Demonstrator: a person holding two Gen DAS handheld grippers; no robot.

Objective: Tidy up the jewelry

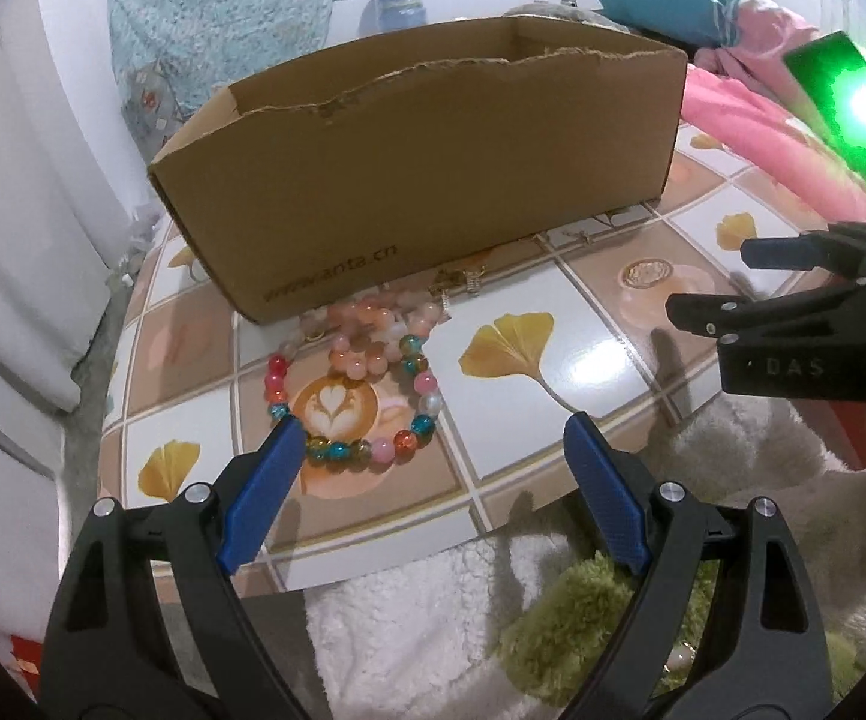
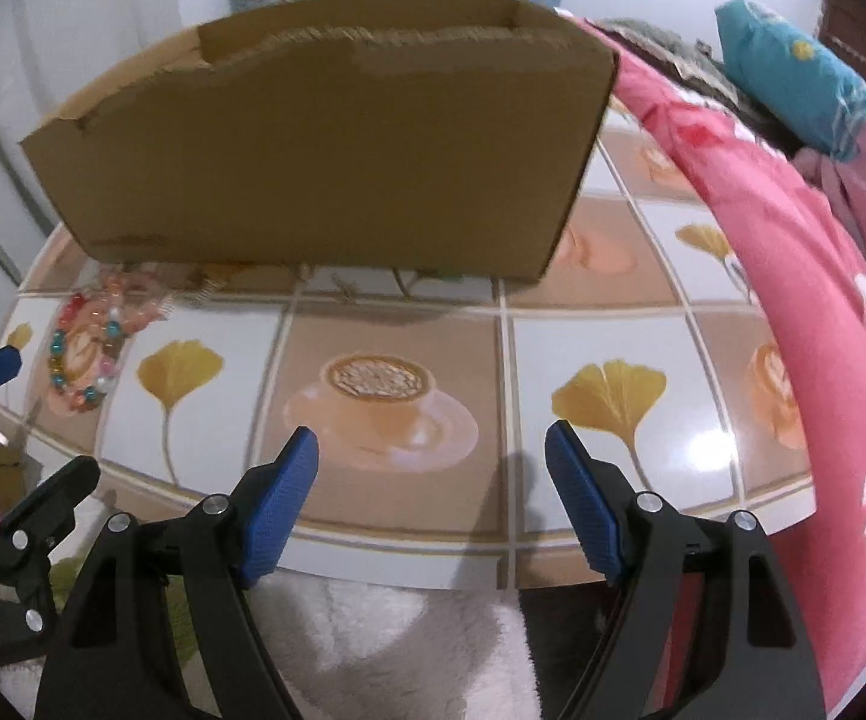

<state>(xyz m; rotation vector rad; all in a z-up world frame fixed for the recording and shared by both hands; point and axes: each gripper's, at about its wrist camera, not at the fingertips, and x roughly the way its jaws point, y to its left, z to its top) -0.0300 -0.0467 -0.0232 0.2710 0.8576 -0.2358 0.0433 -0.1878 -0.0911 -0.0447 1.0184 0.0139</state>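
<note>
The bead bracelet (image 1: 349,402) lies flat as a ring (no clear long axis) on the tablecloth (image 1: 583,360) before the box (image 1: 421,180), the left gripper (image 1: 433,450) gaping above it, the right gripper (image 2: 433,468) likewise wide, empty.

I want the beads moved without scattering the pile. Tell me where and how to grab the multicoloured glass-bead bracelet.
Grip the near arc of the multicoloured glass-bead bracelet, coming from above with the open left gripper. It lies flat as an open ring on the tiled tabletop; its far side touches the pink bead pile by the cardboard box.
</note>
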